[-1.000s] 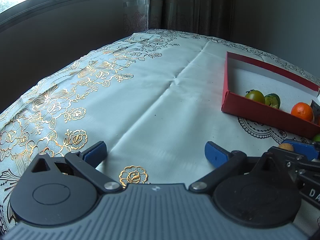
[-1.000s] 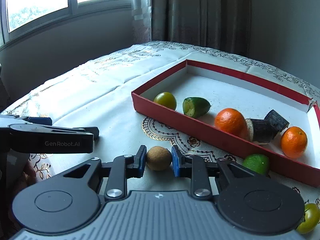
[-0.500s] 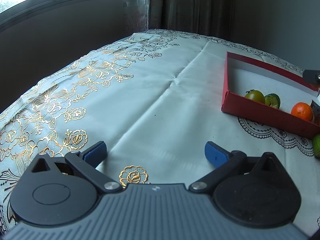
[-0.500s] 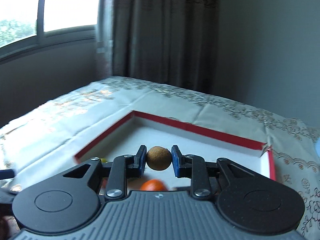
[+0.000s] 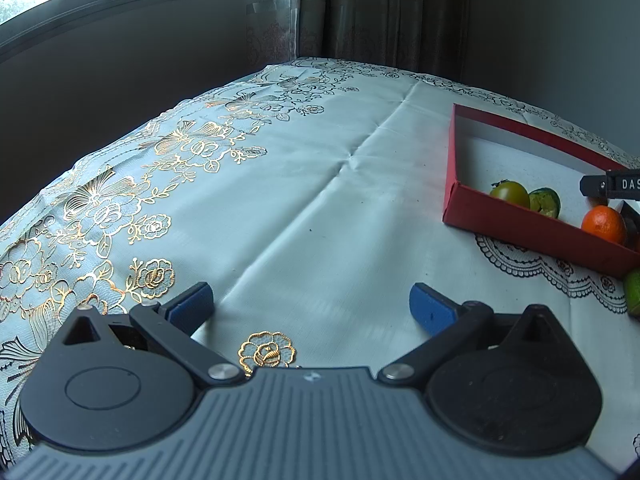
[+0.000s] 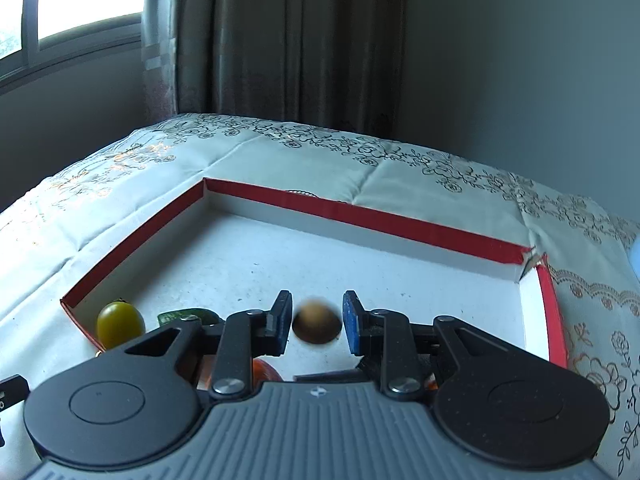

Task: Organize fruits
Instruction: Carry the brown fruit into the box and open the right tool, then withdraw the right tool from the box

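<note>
Two hand-held grippers are in play above a counter (image 5: 320, 184) covered with a pale cloth patterned with gold and dark flowers. The right hand-held gripper (image 6: 316, 316) hangs over the open red box (image 6: 360, 216), pointing down toward its white floor. Its blue pads stand narrowly apart with a small round brown fruit (image 6: 316, 326) between them, and each pad sits close against a side of the fruit. The fruit shows blurred while the fingers around it are sharp, so the firmness of the grip cannot be told exactly. The fruit is above the box floor, near the middle of the box's near half.

The left hand-held gripper (image 5: 312, 304) is spread wide with nothing between its pads, low over the bare cloth near the counter's near edge and well apart from the box.

The box lies toward the right side of the counter, partly on a lace-patterned patch of the cloth. In its near left corner sit a yellow-green tomato (image 5: 510, 196) and, just beside it, a green fruit with a cut face (image 5: 545, 202). Further along the same wall lies an orange (image 5: 604, 224), with something dark at its right that is cut off by the picture edge. Outside the box, just in front of its near wall, a green lime (image 5: 633, 294) rests on the cloth at the right edge of the left wrist view.
</note>
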`<action>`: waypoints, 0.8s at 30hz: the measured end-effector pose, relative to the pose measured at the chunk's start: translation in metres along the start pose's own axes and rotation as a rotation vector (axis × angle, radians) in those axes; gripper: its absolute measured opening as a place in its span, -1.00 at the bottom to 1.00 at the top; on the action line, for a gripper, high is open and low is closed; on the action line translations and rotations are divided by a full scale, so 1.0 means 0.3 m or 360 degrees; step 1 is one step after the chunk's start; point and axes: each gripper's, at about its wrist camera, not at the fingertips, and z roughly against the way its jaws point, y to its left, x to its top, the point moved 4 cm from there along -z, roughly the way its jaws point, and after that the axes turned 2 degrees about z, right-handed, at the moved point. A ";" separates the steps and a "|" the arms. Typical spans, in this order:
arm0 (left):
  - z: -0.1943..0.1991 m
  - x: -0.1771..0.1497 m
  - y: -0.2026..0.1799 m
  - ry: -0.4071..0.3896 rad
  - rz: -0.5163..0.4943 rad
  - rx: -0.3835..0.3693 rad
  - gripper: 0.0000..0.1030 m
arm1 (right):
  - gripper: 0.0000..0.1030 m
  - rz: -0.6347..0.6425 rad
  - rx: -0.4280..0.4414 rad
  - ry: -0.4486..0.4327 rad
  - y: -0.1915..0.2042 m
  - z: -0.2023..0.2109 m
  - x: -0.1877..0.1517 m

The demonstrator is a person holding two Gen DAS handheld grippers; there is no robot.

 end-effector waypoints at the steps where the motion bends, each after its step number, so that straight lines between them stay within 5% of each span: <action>1: 0.000 0.000 -0.001 0.0000 0.0000 0.0000 1.00 | -0.49 -0.0014 -0.0001 -0.0005 -0.006 0.004 -0.001; 13: 0.000 0.000 0.001 0.0000 0.0000 -0.0001 1.00 | -0.40 -0.0237 0.0060 -0.0274 -0.167 0.327 -0.061; 18: 0.002 -0.001 0.001 -0.0003 0.0002 -0.0007 1.00 | 0.08 -0.0254 -0.0122 -0.0354 -0.269 0.486 -0.227; 24: 0.029 0.006 -0.002 -0.0073 0.0015 -0.0073 1.00 | 0.12 -0.0309 -0.0288 -0.0306 -0.395 0.564 -0.417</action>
